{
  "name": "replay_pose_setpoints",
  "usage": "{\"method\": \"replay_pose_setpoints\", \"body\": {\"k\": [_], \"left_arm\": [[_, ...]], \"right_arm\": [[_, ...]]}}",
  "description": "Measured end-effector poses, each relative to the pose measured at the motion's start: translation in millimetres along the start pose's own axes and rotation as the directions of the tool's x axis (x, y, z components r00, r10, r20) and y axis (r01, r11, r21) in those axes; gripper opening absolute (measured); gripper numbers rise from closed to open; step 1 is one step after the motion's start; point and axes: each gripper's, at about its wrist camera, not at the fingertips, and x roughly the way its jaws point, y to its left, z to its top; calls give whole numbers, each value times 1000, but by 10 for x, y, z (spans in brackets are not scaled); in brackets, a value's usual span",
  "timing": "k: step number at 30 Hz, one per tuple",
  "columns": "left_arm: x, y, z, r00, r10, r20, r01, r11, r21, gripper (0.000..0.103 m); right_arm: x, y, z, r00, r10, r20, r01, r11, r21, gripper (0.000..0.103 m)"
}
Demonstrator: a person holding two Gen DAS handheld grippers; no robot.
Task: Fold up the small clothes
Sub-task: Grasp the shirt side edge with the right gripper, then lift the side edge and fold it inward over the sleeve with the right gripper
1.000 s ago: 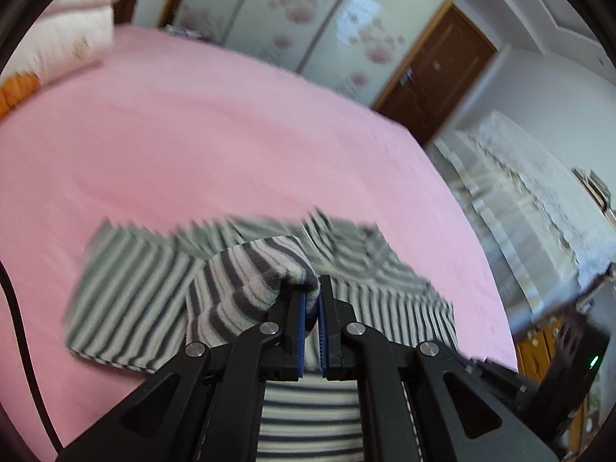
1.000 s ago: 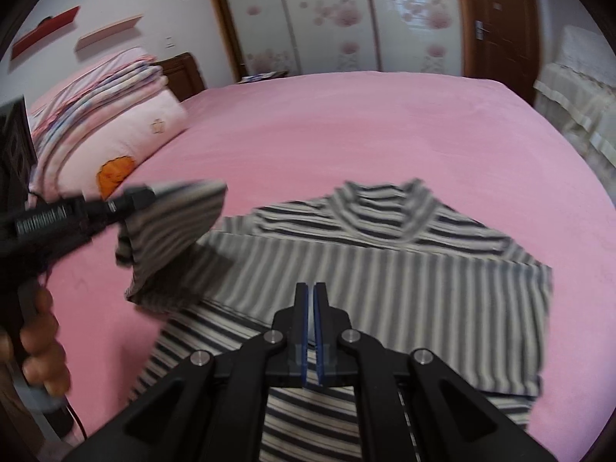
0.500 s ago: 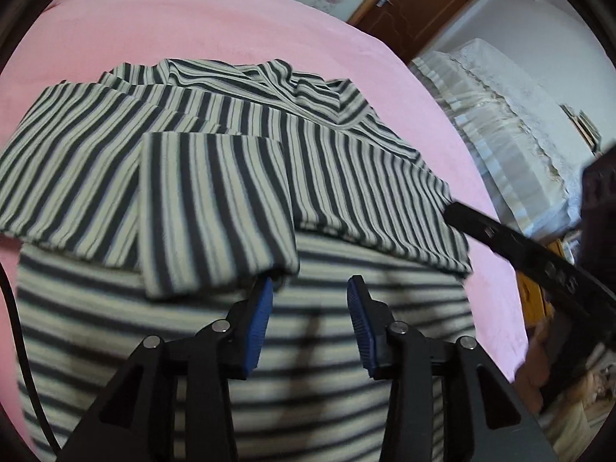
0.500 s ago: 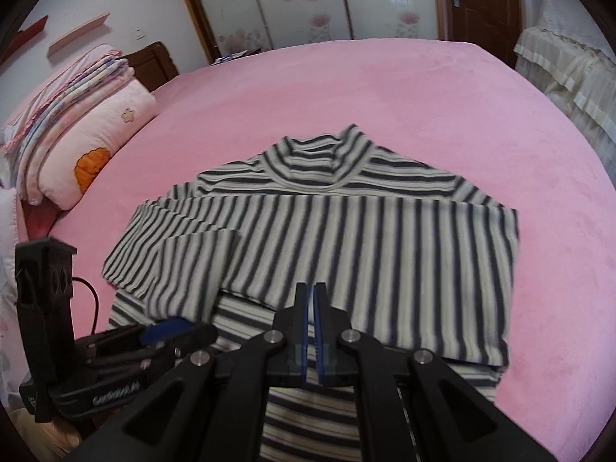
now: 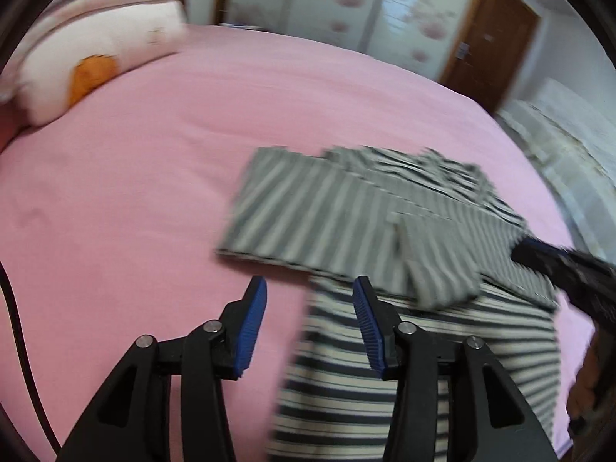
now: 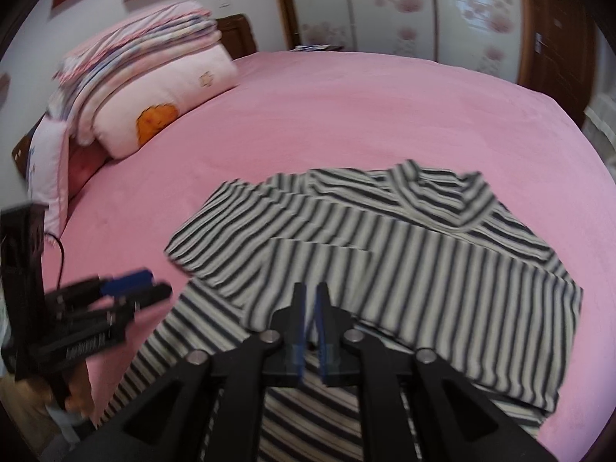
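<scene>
A black-and-white striped top point(image 6: 404, 254) lies flat on the pink bed point(image 6: 346, 107), both sleeves folded across its body. It also shows in the left wrist view point(image 5: 385, 231). My left gripper point(image 5: 310, 292) is open and empty, hovering over the shirt's left edge near the bed's front; it appears in the right wrist view point(image 6: 127, 288). My right gripper point(image 6: 310, 300) stands over the lower middle of the shirt with a narrow gap between its blue pads, holding nothing. It shows at the right of the left wrist view point(image 5: 558, 265).
Pillows and a stack of folded blankets point(image 6: 146, 88) sit at the bed's left end. A flowered wardrobe point(image 6: 404, 7) and a brown door point(image 5: 492, 38) stand behind. Another covered bed point(image 5: 569, 142) is on the right. A black cable point(image 5: 15, 331) hangs at left.
The left gripper let go of the folded sleeve, opened, then drew back left off the shirt. The right gripper's pads parted slightly.
</scene>
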Motion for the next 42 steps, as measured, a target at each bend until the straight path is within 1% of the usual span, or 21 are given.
{"method": "replay_pose_setpoints", "body": {"k": [1,2,3,5,7,11,15,18,19,20,21,22,23,25,26,29,31,32,33,37,42], "left_arm": [[15,93,-1,1000,14,-1,-14,1000,-22,47],[35,176,-7,1000,20,-5,-20,999,-45,47],[61,267,-12,1000,20,-12,-21,997,-69,47],[114,416,-25,999,26,-26,-29,994,-107,47],[159,501,-34,999,30,-36,-35,991,-126,47],[251,564,-37,999,23,-49,-31,986,-161,47],[324,588,-60,998,3,-55,-13,982,-191,48],[378,568,-60,998,-4,-60,-7,981,-195,48],[389,568,-59,998,-6,-62,-6,981,-193,48],[397,562,-56,998,-6,-63,-6,982,-190,48],[396,557,-54,998,-7,-64,-5,983,-184,48],[382,553,-51,998,-9,-64,-3,984,-180,48],[380,540,-44,998,-12,-64,1,985,-173,48],[371,492,-31,998,-15,-59,5,988,-155,49],[365,463,-27,998,-14,-56,5,989,-144,49],[342,368,-20,999,-19,-46,14,994,-108,50],[334,283,-25,999,-26,-41,23,997,-74,54],[332,248,-29,999,-29,-39,26,998,-62,54],[333,208,-34,999,-31,-38,30,999,-45,55],[377,93,-26,998,-38,-45,38,999,-9,55],[478,51,-11,997,-58,-60,56,998,-26,55]], "right_arm": [[40,69,-18,1000,1,-2,-1,1000,-13,36],[84,140,-41,1000,-2,-1,2,1000,-25,48],[130,200,-59,1000,-3,-5,3,999,-35,49],[247,305,-79,1000,-11,-21,10,999,-51,49],[399,380,-88,999,-43,-28,41,997,-57,49],[731,426,-45,992,-98,-74,97,995,-28,49],[1031,442,0,977,-174,-128,175,985,-2,49],[1176,484,-30,958,-244,-151,242,970,-32,49],[1189,498,-45,953,-263,-151,260,965,-43,49],[1193,503,-55,949,-278,-147,274,960,-49,44],[1178,484,-54,946,-290,-148,286,957,-49,35],[1159,458,-53,947,-282,-152,279,959,-42,30],[1122,390,-47,951,-264,-162,264,964,-23,22],[1053,257,-38,960,-224,-170,230,973,18,11],[1010,173,-40,963,-208,-173,217,975,35,9],[829,-100,-31,978,-137,-155,154,983,103,8],[711,-228,-10,985,-106,-136,124,983,136,8],[615,-319,13,989,-86,-117,104,982,158,8],[542,-374,35,991,-84,-100,100,981,167,8],[246,-668,161,993,-111,-33,115,974,197,8],[-42,-1002,254,985,-170,23,161,962,223,8]]}}
